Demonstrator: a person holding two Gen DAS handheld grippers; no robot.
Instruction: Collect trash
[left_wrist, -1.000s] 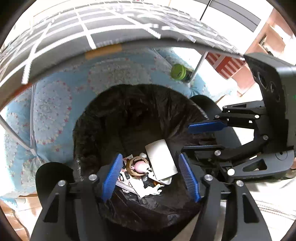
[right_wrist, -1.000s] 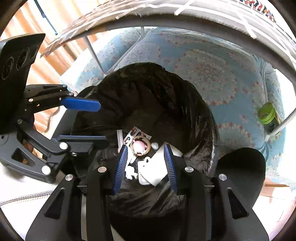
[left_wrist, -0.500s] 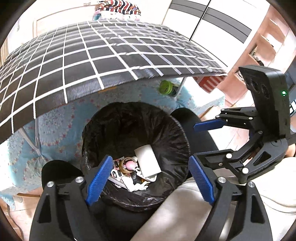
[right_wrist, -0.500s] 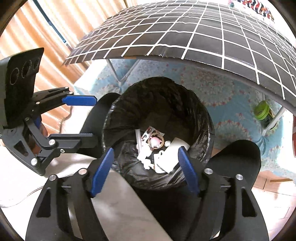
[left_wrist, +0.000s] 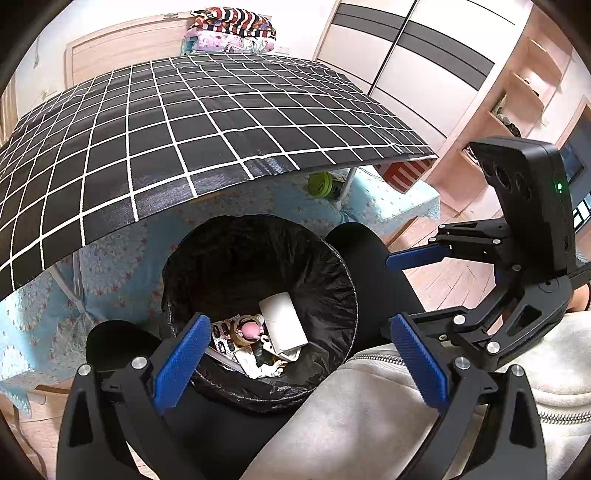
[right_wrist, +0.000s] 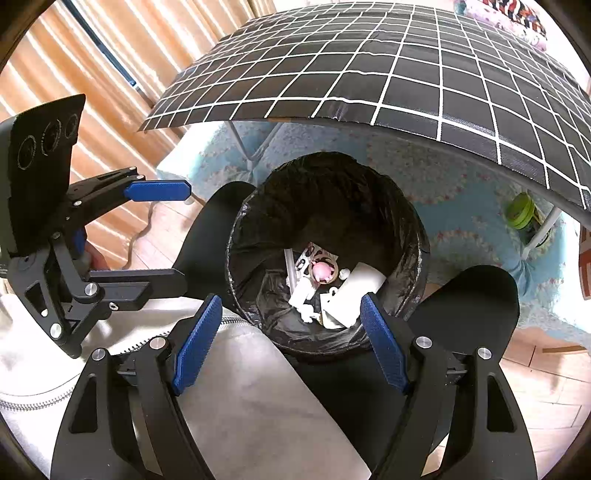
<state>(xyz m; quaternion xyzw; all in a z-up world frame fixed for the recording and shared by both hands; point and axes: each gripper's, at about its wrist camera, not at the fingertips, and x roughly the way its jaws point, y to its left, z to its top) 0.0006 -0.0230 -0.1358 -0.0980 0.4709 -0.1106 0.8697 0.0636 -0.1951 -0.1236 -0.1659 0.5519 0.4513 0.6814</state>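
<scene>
A bin with a black liner (left_wrist: 207, 243) (right_wrist: 413, 221) stands on the floor between the person's knees, under the table edge. Trash lies in it: a white paper cup (left_wrist: 282, 325) (right_wrist: 356, 291), a pink thing in a tape ring (left_wrist: 249, 328) (right_wrist: 322, 271) and crumpled white scraps (left_wrist: 255, 365) (right_wrist: 304, 295). My left gripper (left_wrist: 299, 360) is open and empty, held above and in front of the bin; it also shows in the right wrist view (right_wrist: 159, 232). My right gripper (right_wrist: 290, 341) is open and empty above the bin's near rim; it shows in the left wrist view (left_wrist: 410, 284).
A table with a black-and-white checked cloth (left_wrist: 155, 122) (right_wrist: 406, 66) overhangs the bin. A green-lidded jar (left_wrist: 321, 183) (right_wrist: 521, 214) stands by a table leg on the blue floral mat (left_wrist: 122, 251). The person's black-trousered legs (left_wrist: 365, 258) flank the bin. Shelves (left_wrist: 517, 96) are at right.
Both grippers have risen up and back from inside the bin mouth, and their jaws have spread wider. The table top has come into view. The trash stays in the bin.
</scene>
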